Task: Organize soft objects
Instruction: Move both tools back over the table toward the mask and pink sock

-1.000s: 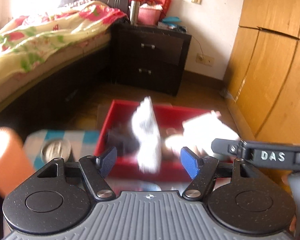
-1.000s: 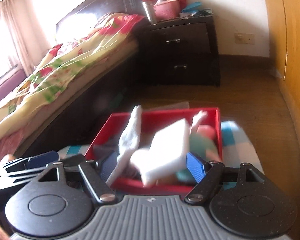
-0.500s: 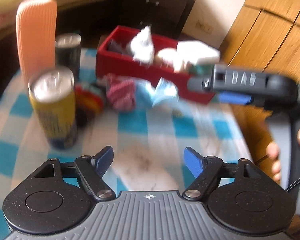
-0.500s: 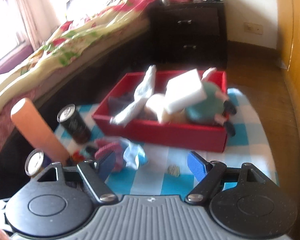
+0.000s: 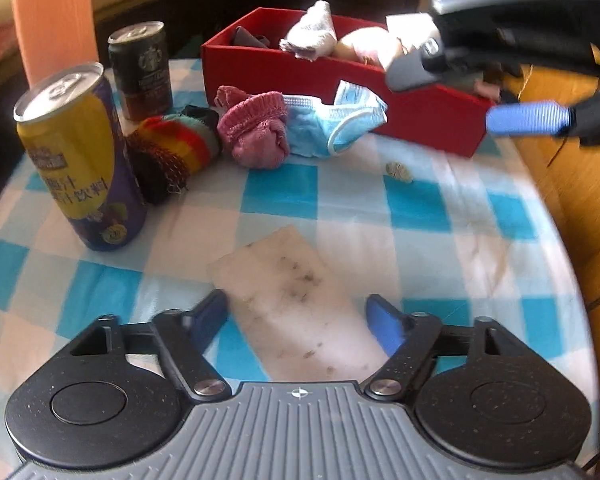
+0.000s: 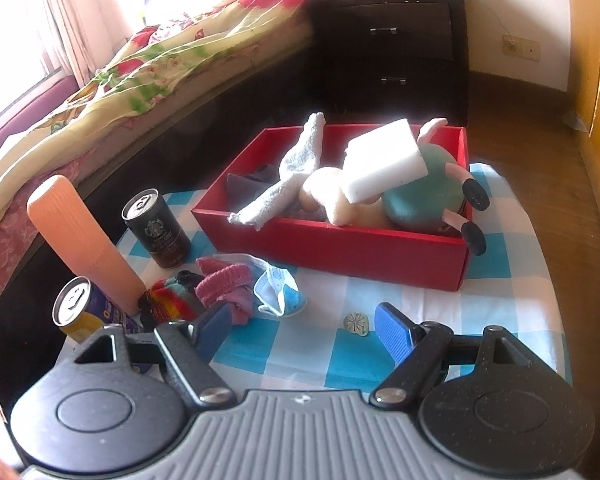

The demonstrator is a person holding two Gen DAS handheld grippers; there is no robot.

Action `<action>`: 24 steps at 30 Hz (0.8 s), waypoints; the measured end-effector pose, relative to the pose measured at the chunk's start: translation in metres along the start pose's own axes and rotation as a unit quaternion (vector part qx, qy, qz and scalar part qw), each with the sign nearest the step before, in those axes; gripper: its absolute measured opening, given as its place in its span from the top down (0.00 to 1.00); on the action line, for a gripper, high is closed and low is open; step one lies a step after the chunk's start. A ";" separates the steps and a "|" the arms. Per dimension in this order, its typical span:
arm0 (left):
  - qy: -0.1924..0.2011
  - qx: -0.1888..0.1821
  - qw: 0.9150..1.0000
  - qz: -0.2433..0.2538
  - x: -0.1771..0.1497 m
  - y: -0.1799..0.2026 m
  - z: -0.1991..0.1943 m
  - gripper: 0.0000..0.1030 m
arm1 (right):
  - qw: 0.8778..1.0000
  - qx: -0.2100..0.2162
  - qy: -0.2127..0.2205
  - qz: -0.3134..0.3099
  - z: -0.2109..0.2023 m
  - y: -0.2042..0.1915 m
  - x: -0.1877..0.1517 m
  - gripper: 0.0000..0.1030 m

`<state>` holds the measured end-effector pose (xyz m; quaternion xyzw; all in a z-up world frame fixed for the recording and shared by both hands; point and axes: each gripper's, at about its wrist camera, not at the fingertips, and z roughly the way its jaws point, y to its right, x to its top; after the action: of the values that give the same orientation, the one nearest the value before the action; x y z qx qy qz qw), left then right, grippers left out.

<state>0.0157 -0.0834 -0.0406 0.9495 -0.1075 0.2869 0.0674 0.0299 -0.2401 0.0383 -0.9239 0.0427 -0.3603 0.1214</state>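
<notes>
A dirty white sponge lies flat on the blue-checked tablecloth, between the fingers of my left gripper. Its jaws are closing and the pads do not press on the sponge. My right gripper hovers open and empty over the cloth; one of its blue fingers shows in the left wrist view. The red box holds a white towel, a clean white sponge and a plush toy. In front of the box lie a pink knit sock, a rainbow sock and a blue face mask.
Two drink cans and an orange cylinder stand at the table's left. A small pale trinket lies on the cloth. A bed, a dark nightstand and a wooden wardrobe surround the table.
The left gripper dropped from above the red box down to the dirty sponge near the table's front. The right gripper pulled back from the box, leaving the clean sponge in it.
</notes>
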 end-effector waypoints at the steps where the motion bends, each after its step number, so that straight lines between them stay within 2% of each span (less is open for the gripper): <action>1: 0.001 -0.002 1.000 0.008 -0.001 -0.002 -0.001 0.34 | 1.000 0.000 -0.001 -0.001 0.001 0.000 0.000 0.44; 6: -0.003 -0.021 1.000 -0.006 -0.002 -0.017 -0.012 0.40 | 1.000 0.006 -0.007 -0.009 0.005 -0.007 -0.001 0.44; 10: -0.001 -0.024 1.000 -0.003 -0.002 -0.030 -0.025 0.40 | 1.000 0.013 -0.013 -0.020 0.012 -0.018 -0.003 0.44; 18: -0.008 -0.055 0.998 -0.033 -0.006 -0.059 -0.037 0.39 | 0.999 0.033 -0.023 -0.026 0.045 -0.044 0.008 0.44; 24: -0.012 -0.074 0.996 -0.050 -0.003 -0.073 -0.035 0.37 | 0.995 0.066 -0.067 0.030 0.094 -0.050 0.022 0.44</action>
<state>0.0131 -0.0054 -0.0183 0.9494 -0.0818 0.2632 0.1504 0.1088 -0.1773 -0.0013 -0.9342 0.0382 -0.2958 0.1955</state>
